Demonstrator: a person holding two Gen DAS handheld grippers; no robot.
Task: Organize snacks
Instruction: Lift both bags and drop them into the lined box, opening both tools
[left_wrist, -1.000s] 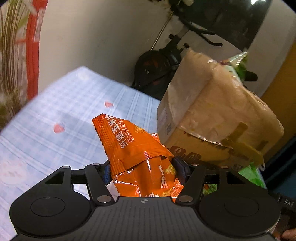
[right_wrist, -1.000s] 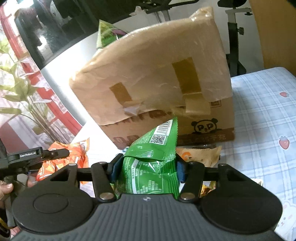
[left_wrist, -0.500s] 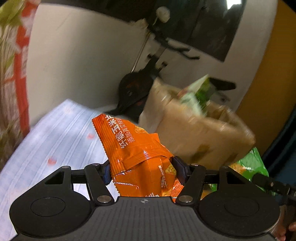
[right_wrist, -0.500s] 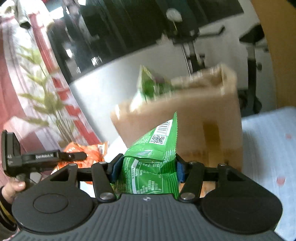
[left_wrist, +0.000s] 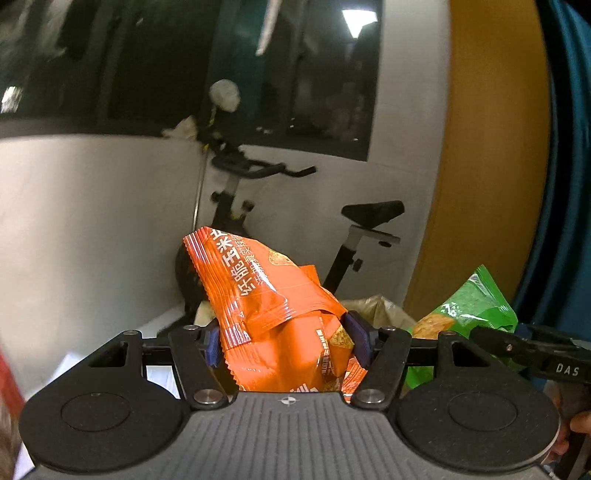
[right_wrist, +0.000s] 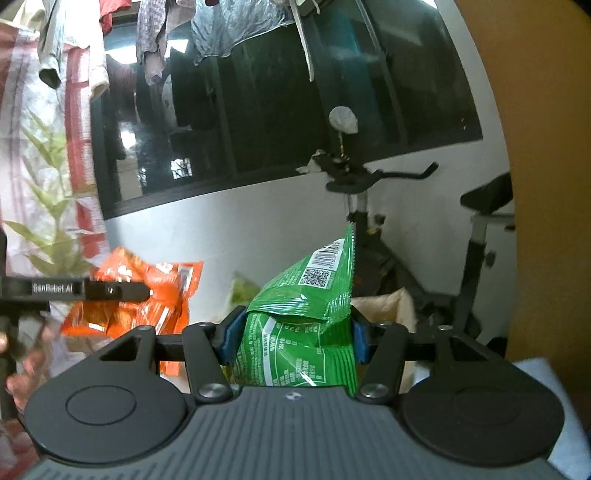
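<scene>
My left gripper is shut on an orange snack packet that sticks up between its blue pads. My right gripper is shut on a green snack packet with a barcode near its top. Both are raised high, level with the top of the tape-covered cardboard box, whose rim just shows behind each packet. The left wrist view catches the green packet at right, held in the other gripper. In the right wrist view the orange packet hangs at left in the other gripper.
An exercise bike stands against the white wall behind the box, below a dark window. An orange door or panel rises at right. Hanging laundry and a plant show in the right wrist view. A corner of the blue checked cloth appears low right.
Both grippers have risen with their packets still gripped. The box has dropped from filling the views to a sliver at its top, and the tablecloth has nearly left the frames.
</scene>
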